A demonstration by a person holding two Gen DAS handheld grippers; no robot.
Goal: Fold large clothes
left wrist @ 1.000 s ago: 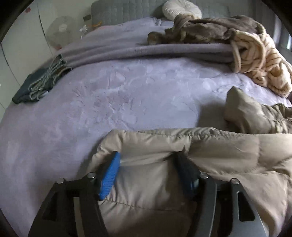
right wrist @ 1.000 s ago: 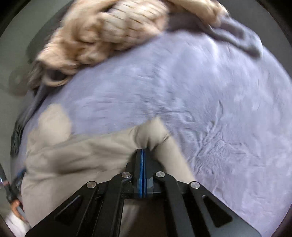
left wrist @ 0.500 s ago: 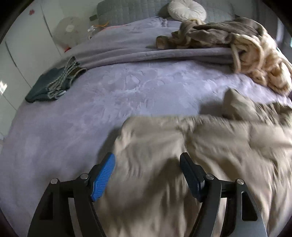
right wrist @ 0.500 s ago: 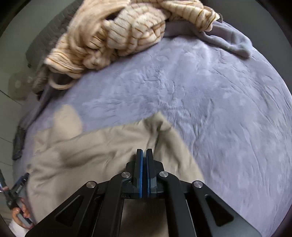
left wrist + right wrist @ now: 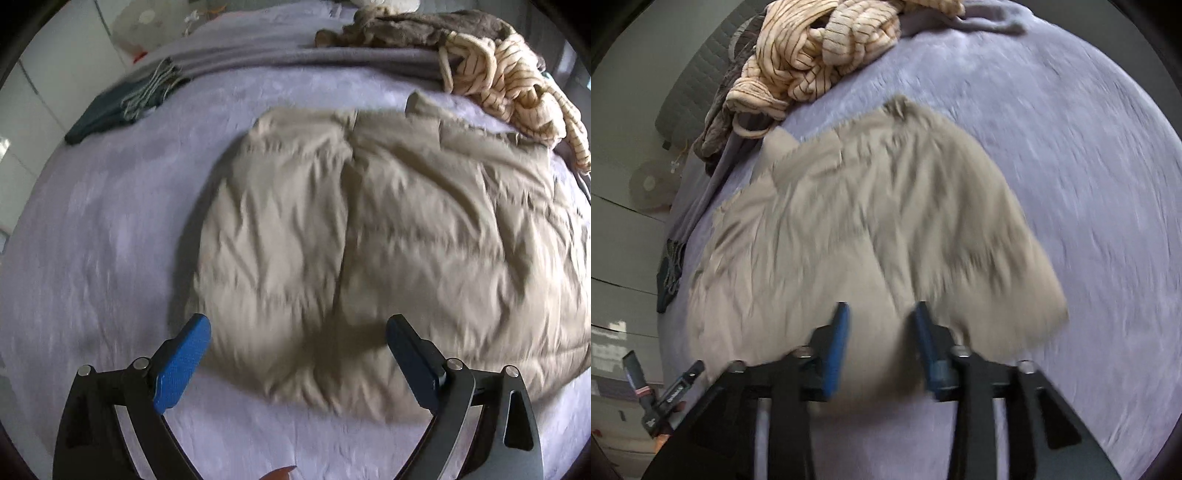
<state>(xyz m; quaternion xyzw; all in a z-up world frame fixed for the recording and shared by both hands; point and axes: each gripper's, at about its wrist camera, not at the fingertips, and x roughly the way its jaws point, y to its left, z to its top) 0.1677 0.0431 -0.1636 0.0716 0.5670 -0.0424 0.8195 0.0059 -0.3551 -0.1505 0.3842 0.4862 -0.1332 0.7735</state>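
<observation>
Left wrist view is showing my left gripper [image 5: 297, 354] hanging over the near edge of the coat [image 5: 369, 229], its jaws opening wide and gripping nothing, while the coat is lying flat on the bed [image 5: 110, 229] with its centre seam running away from me toward the striped blanket [image 5: 509, 74] and folded dark cloth [image 5: 118, 107] at the far side. My right gripper [image 5: 881, 325] is also opening, fingers apart above the coat's near edge, pinching nothing.

Matt, crinkled, seemingly padded jacket [image 5: 388, 236]; plush bedspread [image 5: 103, 229]
</observation>
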